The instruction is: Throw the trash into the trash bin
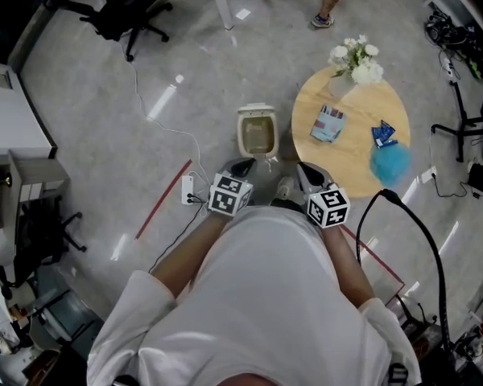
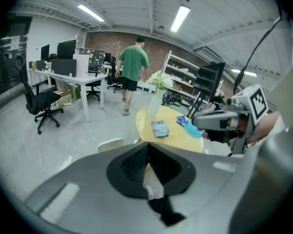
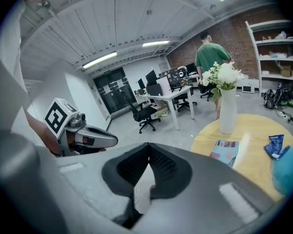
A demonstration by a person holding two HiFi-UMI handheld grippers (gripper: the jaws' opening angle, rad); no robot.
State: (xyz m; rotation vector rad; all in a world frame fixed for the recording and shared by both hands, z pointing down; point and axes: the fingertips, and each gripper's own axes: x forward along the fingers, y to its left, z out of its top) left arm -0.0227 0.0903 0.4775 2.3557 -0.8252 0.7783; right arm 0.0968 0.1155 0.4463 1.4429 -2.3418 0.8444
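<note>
Both pairs of tongs are held close against the person's white shirt [image 1: 266,296]; the left tongs [image 1: 241,167] are closed, tips touching with nothing between them; the right tongs [image 1: 308,174] are closed too and just as empty. The trash lies on the round wooden counter [image 1: 354,119], ahead of the right tongs and apart from them: a pale blue packet [image 1: 328,124], a dark blue wrapper [image 1: 383,133] and a teal bundle [image 1: 390,163] near the counter's edge. A vase of white flowers [image 1: 356,59] stands at the far side of the counter. The beige trash bin [image 1: 242,132] stands open on the floor just beside the counter, ahead of the left tongs; a red line [image 1: 163,199] runs across the floor to its left.
</note>
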